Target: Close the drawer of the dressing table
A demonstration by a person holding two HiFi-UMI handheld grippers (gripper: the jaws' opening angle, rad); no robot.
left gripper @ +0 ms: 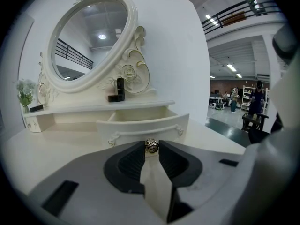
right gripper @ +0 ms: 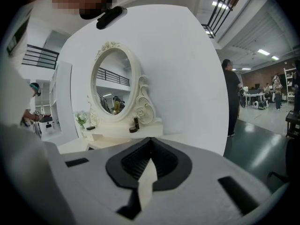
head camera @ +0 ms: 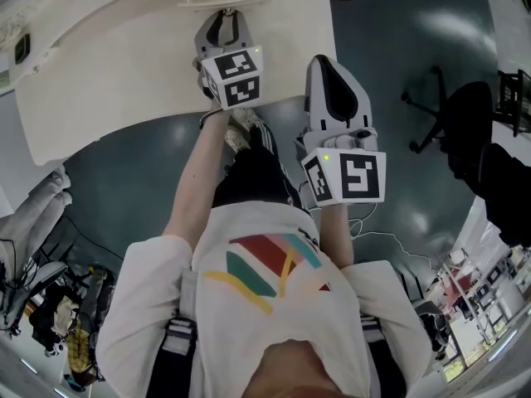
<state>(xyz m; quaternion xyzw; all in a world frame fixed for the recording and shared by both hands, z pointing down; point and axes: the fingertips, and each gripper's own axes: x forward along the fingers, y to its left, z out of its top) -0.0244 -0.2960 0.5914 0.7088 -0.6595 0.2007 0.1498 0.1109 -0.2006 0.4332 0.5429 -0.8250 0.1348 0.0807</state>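
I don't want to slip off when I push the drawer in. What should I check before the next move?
1. Drawer stands open, with travel left to close: ok.
2. Left hand-held gripper is shut on the drawer's knob: ok.
3. Nothing sticks up out of the drawer: the part that shows looks empty, the rest cannot tell.
4. Right hand-held gripper is shut, holds nothing and is back from the drawer: ok.
5. Dark items sit on the shelf above, off the drawer's path: ok.
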